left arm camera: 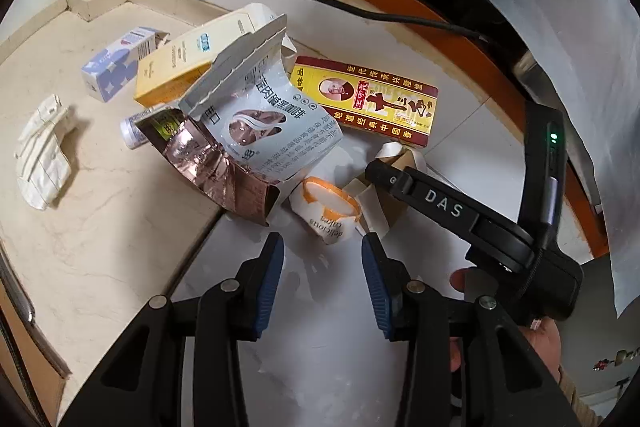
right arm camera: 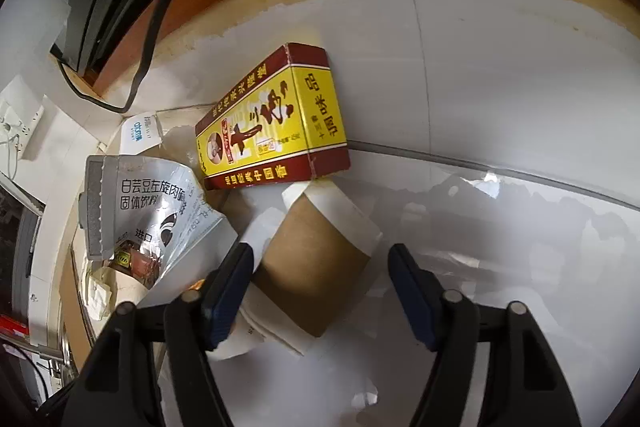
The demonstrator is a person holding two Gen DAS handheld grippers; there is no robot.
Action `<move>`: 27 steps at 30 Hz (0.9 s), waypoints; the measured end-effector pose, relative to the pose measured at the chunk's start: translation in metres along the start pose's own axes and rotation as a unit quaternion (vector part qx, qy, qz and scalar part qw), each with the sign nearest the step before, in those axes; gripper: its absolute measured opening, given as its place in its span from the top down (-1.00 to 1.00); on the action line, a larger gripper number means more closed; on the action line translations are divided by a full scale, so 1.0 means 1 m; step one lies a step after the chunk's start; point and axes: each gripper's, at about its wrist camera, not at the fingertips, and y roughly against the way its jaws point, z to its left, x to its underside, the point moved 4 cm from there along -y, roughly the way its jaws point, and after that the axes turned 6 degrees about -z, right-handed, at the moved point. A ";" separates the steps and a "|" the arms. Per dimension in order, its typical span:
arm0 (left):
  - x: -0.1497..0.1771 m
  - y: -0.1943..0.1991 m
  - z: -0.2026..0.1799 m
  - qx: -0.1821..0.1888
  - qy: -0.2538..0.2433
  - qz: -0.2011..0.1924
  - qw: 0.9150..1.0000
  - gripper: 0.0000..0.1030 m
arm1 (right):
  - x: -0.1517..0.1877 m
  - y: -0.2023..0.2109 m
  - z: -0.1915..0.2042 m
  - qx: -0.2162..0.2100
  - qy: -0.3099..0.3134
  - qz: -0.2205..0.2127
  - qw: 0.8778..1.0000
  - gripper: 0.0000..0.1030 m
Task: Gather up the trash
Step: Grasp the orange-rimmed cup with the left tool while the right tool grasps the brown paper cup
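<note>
Glossy white sheeting [left arm camera: 320, 307] covers the near part of the desk, with beige marbled stone [left arm camera: 100, 227] bare at the left, and the trash lies in a loose heap across both. Left tongs [left arm camera: 322, 247] hang just short of a crushed white paper cup with an orange rim [left arm camera: 324, 207]; their blue-padded fingers [left arm camera: 268, 279] stand partly spread and nothing sits between them. Right tongs [right arm camera: 320, 259] reach over a flattened brown paper cup with white bands [right arm camera: 316, 267]: the left pad lies against the cup's edge, the right pad is clear of it, so the jaws are spread and not pinching. In the left wrist view those right tongs [left arm camera: 374, 169] show as a black bar marked DAS, its tip at the same brown cup [left arm camera: 400, 163].

Just beyond it lies a long yellow and dark red cardboard box with Chinese lettering [right arm camera: 272, 131], flat on the sheeting. Left of that, a torn silver and copper foil pouch [left arm camera: 256, 123] stands crumpled, leaning on a cream and yellow carton [left arm camera: 188, 63]. Further left rest a small blue and white box [left arm camera: 116, 63], a small white tube [left arm camera: 132, 131] half under the pouch, and a wad of white tissue [left arm camera: 42, 155] well apart on the stone
</note>
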 end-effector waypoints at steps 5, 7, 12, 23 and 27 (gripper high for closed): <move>0.000 -0.009 -0.002 0.003 0.007 0.010 1.000 0.24 | 0.008 0.008 0.001 0.006 0.028 0.005 1.000 -0.03; -0.003 -0.016 -0.002 0.004 0.014 0.017 1.000 0.23 | 0.013 0.010 0.001 -0.003 0.038 0.010 0.999 0.02; -0.010 -0.031 0.001 0.010 0.042 0.031 0.999 0.10 | 0.025 0.025 -0.004 0.001 0.068 0.009 0.998 0.06; -0.022 -0.069 0.002 -0.015 0.087 0.049 0.995 0.17 | 0.043 0.042 -0.017 -0.002 0.075 0.000 0.997 0.07; -0.012 -0.061 0.000 -0.022 0.071 0.033 0.997 0.23 | 0.050 0.049 -0.021 -0.004 0.078 0.002 0.997 0.07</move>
